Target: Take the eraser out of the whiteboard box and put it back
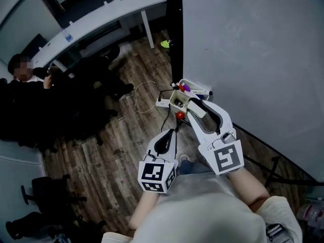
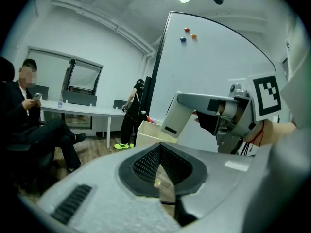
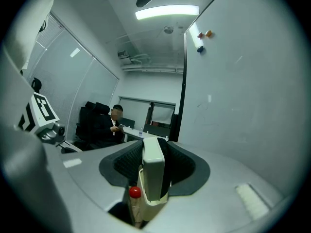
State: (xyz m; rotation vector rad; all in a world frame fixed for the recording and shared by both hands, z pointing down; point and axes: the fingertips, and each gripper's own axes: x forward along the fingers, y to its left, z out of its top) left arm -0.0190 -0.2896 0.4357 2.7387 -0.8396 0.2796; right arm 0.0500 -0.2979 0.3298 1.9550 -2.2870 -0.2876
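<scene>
Right claw (image 1: 194,104) is clamped on the eraser (image 1: 199,110), with the pads on its two broad faces. The jaws stand fairly wide because the block fills them. The eraser is on edge, narrow face up, long axis in line with the jaws and sticking out past the tips.

The box (image 1: 174,101) hangs at the whiteboard's (image 1: 253,49) bottom corner, by its dark side edge.

Key relation: the box is ahead of and below the eraser's free end.
- Right gripper view: the cream rim sits right under the eraser's front, with a red blob (image 1: 179,115) just beside it on the left.
- Head view: the free end is near the box's near edge. I can't tell if it's over the opening or just short of it.
- Left gripper view: the eraser looks clear of the box, not touching.

Left claw (image 1: 168,134) has its jaws together and is empty. It sits lower and left of the right one, farther from the box, so the right is the working arm.

My read: the eraser is out and the put-back comes next. The long axis already points at the box, so no roll should be needed. Nose forward a little, then drop into the opening.

Risk: the markers (image 1: 185,88) on the board side of the box could foul the drop.
</scene>
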